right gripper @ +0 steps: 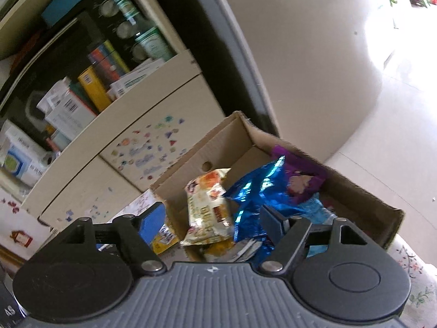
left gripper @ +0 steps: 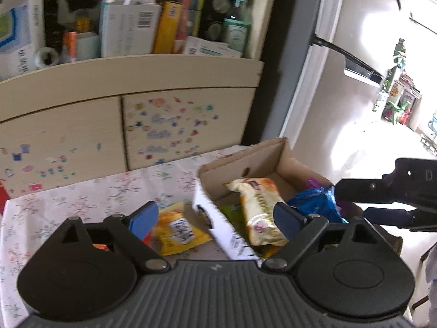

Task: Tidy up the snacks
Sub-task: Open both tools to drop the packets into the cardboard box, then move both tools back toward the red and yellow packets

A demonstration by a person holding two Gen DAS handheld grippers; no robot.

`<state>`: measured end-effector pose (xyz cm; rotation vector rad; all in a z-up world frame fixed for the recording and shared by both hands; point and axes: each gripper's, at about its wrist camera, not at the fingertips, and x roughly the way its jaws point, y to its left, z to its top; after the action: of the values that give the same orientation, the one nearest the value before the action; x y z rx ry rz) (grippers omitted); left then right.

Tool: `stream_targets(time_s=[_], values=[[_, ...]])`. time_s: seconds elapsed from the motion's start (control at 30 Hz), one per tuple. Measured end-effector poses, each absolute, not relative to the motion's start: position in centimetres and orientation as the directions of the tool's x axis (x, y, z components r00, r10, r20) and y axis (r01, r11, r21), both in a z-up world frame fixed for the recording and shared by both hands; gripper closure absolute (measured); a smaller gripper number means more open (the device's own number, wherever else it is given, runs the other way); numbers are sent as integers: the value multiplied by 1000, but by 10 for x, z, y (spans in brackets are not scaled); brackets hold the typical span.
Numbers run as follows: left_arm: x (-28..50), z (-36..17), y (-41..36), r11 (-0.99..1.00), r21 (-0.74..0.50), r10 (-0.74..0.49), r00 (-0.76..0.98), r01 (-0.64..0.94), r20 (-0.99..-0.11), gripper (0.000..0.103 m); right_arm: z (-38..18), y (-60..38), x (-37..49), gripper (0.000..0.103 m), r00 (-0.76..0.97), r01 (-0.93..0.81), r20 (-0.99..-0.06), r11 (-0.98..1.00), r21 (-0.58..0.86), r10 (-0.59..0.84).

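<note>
Box (left gripper: 240, 161): brown cardboard, open on top, with a white near wall; it sat on the flowery cloth (left gripper: 82, 191), at the right end.
Cream pack (left gripper: 259, 210): long and puffy, orange at the far end; it lay in the box, left of the blue bag (left gripper: 314, 205).
Blue bag: shiny and crinkled, in the box.
Purple bag (right gripper: 297, 175): behind the blue bag, against the right wall.
Yellow pack (left gripper: 177, 229): flat on the cloth, just left of the box.
Writing: too blurry to read.
Left gripper (left gripper: 215, 218): wide open, held nothing.
Right gripper (right gripper: 213, 218): wide open, held nothing, over the cream pack.
</note>
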<state>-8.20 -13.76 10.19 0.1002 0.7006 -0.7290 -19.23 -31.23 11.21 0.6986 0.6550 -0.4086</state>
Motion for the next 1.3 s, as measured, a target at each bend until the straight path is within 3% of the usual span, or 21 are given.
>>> stream_targets(time_s=[0.67, 1.17, 1.3], values=[[-42, 103, -37, 863, -135, -447, 611, 486, -653, 10, 101, -250, -146, 20, 738, 355, -673, 823, 443, 43], [-44, 30, -9, 847, -43, -345, 487, 530, -802, 9, 60, -213, -104, 20, 635, 315, -754, 836, 450, 167], [-47, 15, -12, 826, -9, -328, 469, 563, -820, 9, 50, -201, -93, 15, 612, 313, -775, 850, 424, 160]])
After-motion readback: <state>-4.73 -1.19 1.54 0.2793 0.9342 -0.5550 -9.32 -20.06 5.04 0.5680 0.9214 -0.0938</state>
